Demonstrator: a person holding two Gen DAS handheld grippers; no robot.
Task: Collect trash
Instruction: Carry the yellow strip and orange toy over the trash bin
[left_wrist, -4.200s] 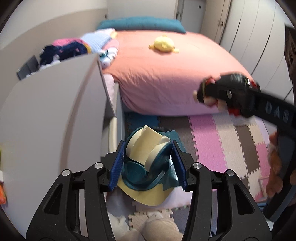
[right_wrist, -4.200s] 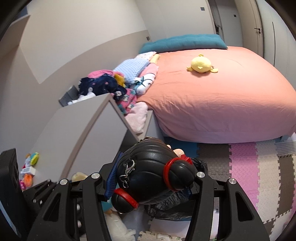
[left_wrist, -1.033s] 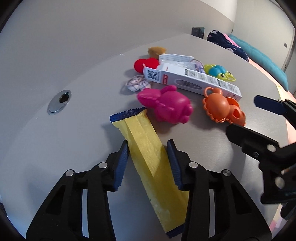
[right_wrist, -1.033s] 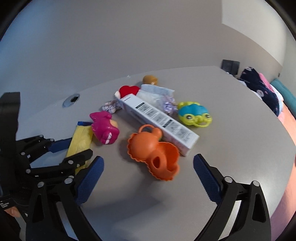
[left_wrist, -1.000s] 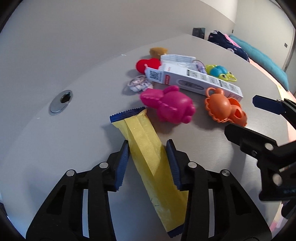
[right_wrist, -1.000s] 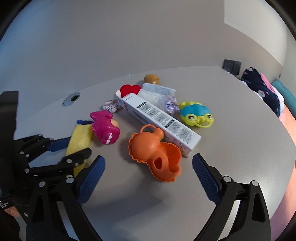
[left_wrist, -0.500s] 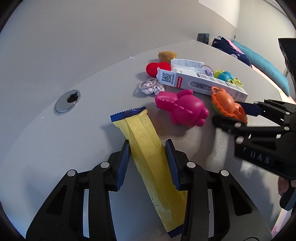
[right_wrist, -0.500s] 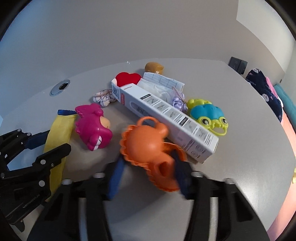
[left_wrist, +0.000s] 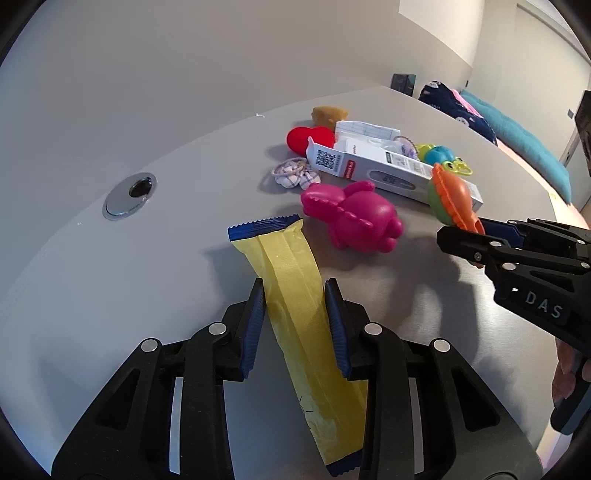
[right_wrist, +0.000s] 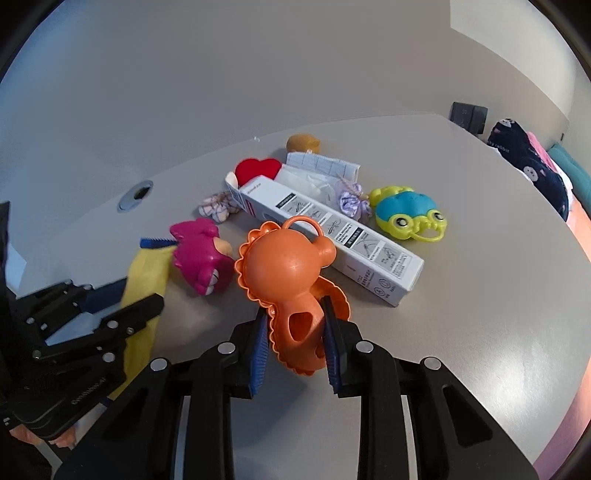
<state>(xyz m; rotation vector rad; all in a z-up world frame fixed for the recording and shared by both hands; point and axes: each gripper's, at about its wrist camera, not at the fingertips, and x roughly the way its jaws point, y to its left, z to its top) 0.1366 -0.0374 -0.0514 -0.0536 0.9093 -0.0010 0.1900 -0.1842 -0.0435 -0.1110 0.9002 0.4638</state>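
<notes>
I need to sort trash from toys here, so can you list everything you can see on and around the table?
yellow wrapper: 1, yellow with blue ends, near table edge, between the left pads
orange toy: 1, orange, mid-table, between the right pads
pink toy: 1, magenta, beside the wrapper's far end
white carton: 1, white with print, lying behind the orange toy
paper packet: 1, white, behind the carton
red heart: 1, red, at the carton's far end
brown lump: 1, brown, farthest back
hair ties: 1 bundle, pale checked, left of the carton
frog toy: 1, blue and yellow-green, right of the carton
table: 1, grey
left gripper: closing on the wrapper
right gripper: closing on the orange toy
</notes>
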